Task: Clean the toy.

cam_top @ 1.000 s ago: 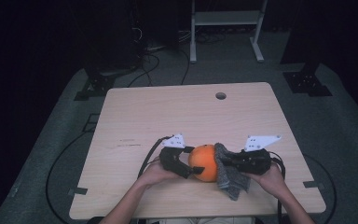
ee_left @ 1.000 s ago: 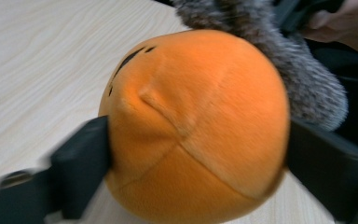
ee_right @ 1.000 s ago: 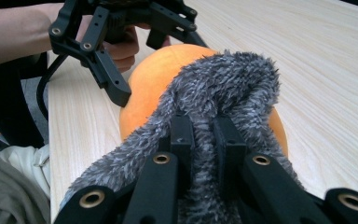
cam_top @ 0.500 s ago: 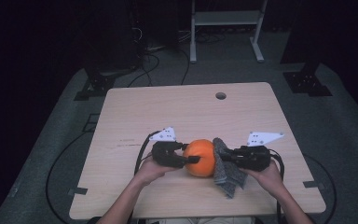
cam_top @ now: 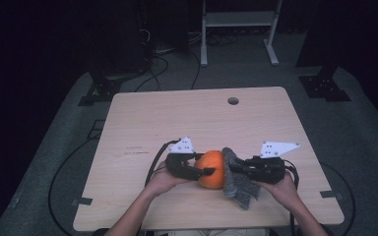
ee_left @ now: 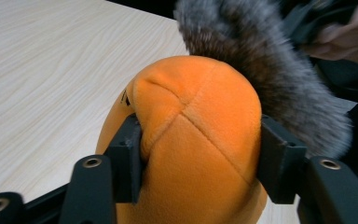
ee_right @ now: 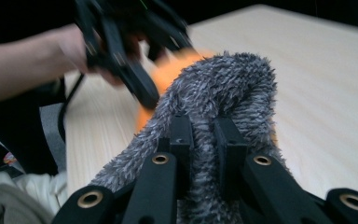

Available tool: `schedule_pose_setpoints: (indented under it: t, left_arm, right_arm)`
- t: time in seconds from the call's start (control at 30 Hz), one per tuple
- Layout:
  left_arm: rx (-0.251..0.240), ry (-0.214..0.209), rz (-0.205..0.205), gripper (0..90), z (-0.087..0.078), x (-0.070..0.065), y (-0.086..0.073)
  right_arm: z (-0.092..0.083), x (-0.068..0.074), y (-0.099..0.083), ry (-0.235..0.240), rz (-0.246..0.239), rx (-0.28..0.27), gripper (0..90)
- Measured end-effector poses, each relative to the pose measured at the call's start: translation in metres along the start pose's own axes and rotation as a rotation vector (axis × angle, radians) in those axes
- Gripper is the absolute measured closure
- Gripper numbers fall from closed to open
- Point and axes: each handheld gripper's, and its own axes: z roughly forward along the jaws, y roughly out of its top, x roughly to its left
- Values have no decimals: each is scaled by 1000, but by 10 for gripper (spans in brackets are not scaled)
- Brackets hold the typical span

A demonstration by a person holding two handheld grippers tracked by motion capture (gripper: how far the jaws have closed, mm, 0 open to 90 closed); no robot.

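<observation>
An orange plush ball [cam_top: 211, 168] sits near the table's front edge between the two grippers. My left gripper [cam_top: 204, 171] comes at it from the left. In the left gripper view its pads dent both sides of the ball [ee_left: 200, 135]; the jaws have just been opening a little, and the ball stays pinched between them. A grey fuzzy cloth [cam_top: 239, 183] drapes over the ball's right side and hangs down. My right gripper [cam_top: 234, 169] is shut on a fold of that cloth [ee_right: 223, 88], with the orange ball [ee_right: 170, 72] just beyond it.
The light wooden table [cam_top: 187, 123] has a round cable hole [cam_top: 233, 101] near its far edge. A white metal stand [cam_top: 236, 29] and black cables [cam_top: 162, 59] are on the dark floor behind. Both forearms enter from the bottom edge.
The left jaws, wide around the ball a second ago, have closed onto it. The right gripper keeps its hold on the grey cloth in about the same place.
</observation>
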Motion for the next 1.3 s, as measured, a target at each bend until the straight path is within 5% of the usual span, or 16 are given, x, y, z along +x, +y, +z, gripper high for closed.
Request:
schedule_pose_setpoints:
  t: [0.2, 0.3, 0.33, 0.43, 0.53, 0.6, 0.67, 0.77, 1.0, 1.1, 1.3]
  left_arm:
    - [6, -19, -11, 302, -2, 1, -2]
    - [-4, -60, -5, 278, -2, 3, -4]
    - [-20, -83, 13, 194, -2, 3, -6]
    - [-38, -69, 32, 80, -2, 4, -7]
    - [1, -71, 23, 56, 7, 10, -11]
    - [2, -60, 27, 65, 13, 10, -14]
    - [-9, -26, 24, 242, 11, 6, -13]
    - [-12, -16, 25, 388, 7, 0, -9]
    - [-28, 2, -57, 428, 0, 6, -9]
    - [-22, -1, -56, 427, 0, 5, -6]
    - [21, 26, -29, 429, 1, -6, 1]
  right_arm:
    - [12, -1, -1, -26, -24, 48, 795]
    - [11, -6, -10, -22, -3, 52, 795]
    - [8, -7, -14, -33, 4, 62, 795]
    - [5, -10, -19, -39, 19, 59, 795]
    - [0, -13, -22, -43, 35, 56, 794]
    - [0, -14, -22, -39, 34, 52, 794]
    - [-1, -18, -23, -50, 47, 48, 792]
    - [-4, -24, -23, -48, 71, 31, 790]
    - [-2, -26, -31, -87, 77, 81, 790]
    - [-4, -30, -38, -89, 98, 109, 790]
    - [-13, -7, -5, -35, 26, -27, 790]
